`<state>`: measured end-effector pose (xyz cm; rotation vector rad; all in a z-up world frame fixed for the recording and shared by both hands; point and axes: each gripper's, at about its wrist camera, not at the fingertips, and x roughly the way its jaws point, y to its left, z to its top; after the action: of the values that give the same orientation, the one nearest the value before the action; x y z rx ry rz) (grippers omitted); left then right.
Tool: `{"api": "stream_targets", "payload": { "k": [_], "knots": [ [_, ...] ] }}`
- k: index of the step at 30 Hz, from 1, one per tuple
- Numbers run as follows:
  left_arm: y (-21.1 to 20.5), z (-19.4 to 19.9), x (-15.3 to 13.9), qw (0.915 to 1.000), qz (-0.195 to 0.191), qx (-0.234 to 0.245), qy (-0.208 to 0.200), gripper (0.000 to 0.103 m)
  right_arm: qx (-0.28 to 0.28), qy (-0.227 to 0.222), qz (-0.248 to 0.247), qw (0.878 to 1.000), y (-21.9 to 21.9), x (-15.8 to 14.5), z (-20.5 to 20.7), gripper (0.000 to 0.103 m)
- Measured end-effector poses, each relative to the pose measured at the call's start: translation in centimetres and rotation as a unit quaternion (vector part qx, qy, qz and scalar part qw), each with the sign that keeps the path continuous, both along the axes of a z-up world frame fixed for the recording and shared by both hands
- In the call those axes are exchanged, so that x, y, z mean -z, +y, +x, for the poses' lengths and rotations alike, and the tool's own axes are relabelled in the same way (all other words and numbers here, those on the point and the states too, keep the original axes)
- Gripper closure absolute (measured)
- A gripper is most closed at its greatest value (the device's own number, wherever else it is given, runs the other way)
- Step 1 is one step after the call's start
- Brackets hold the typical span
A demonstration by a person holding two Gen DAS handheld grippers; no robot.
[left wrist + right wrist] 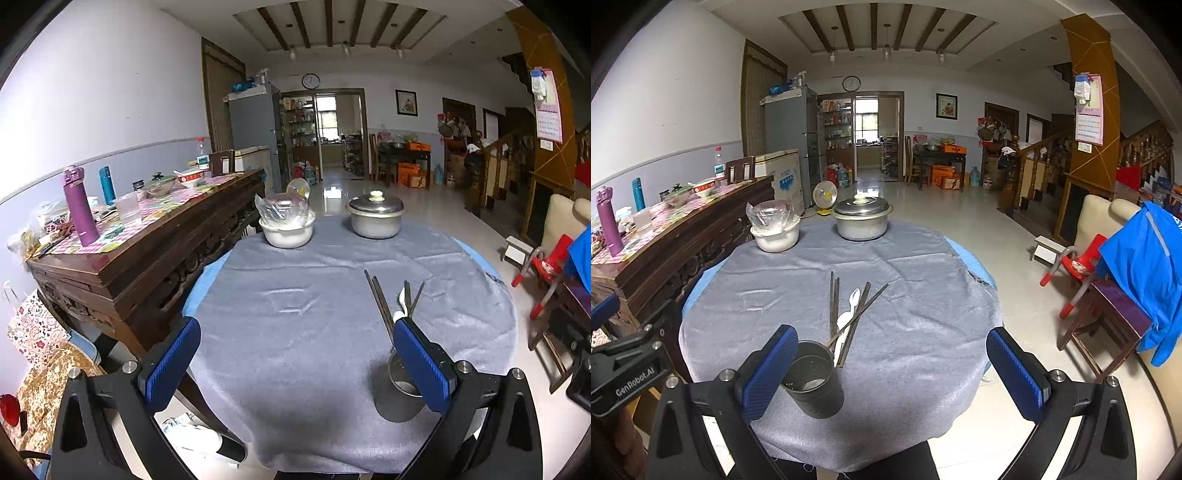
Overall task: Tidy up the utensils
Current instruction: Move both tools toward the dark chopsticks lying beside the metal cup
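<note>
Several dark chopsticks (849, 317) and a white spoon (846, 321) lie loose on the grey cloth (905, 295) of a round table. A dark perforated metal utensil cup (812, 384) stands just in front of them, near the table's front edge. My right gripper (892, 362) hangs open above the front edge, its left finger beside the cup, nothing between the pads. My left gripper (295, 354) is open too, over bare cloth left of the utensils. Its right finger hides part of the cup (400, 380), the chopsticks (380, 299) and the spoon (400, 302).
At the table's far edge stand a white bowl with a plastic bag (774, 236) and a lidded metal pot (862, 219). A dark wooden sideboard (147, 251) crowded with bottles and dishes runs along the left. Chairs with a blue cloth (1145, 266) stand to the right.
</note>
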<state>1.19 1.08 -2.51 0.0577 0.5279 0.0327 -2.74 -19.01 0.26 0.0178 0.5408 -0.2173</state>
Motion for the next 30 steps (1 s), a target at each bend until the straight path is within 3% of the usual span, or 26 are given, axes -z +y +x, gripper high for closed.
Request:
{"api": "stream_targets", "payload": {
  "k": [8, 16, 21, 26, 28, 30],
  "knots": [
    [-0.4, 1.8, 0.4, 1.0, 0.004, -0.001, 0.009, 0.0, 0.02, 0.006, 0.015, 1.0, -2.1, 0.3, 1.5, 0.0],
    [0.1, 4.7, 1.9, 0.9995, -0.007, -0.013, 0.027, 0.0, -0.004, 0.038, 0.033, 0.999, -2.5, 2.1, 5.4, 0.0],
    [1.0, 7.9, 3.7, 0.9979, -0.02, -0.013, 0.06, 0.0, -0.031, 0.058, 0.082, 0.994, -3.9, 3.2, 8.9, 0.0],
    [2.9, 11.7, 4.9, 0.9948, -0.044, -0.024, 0.089, 0.0, -0.078, 0.096, 0.162, 0.979, -5.9, 5.2, 14.1, 0.002],
    [3.5, 13.1, 5.3, 0.9935, -0.052, -0.028, 0.098, 0.0, -0.084, 0.11, 0.182, 0.973, -6.4, 6.2, 16.3, 0.006],
    [3.8, 14.5, 5.7, 0.9925, -0.054, -0.027, 0.107, 0.0, -0.091, 0.126, 0.207, 0.966, -7.1, 7.2, 18.9, 0.018]
  ]
}}
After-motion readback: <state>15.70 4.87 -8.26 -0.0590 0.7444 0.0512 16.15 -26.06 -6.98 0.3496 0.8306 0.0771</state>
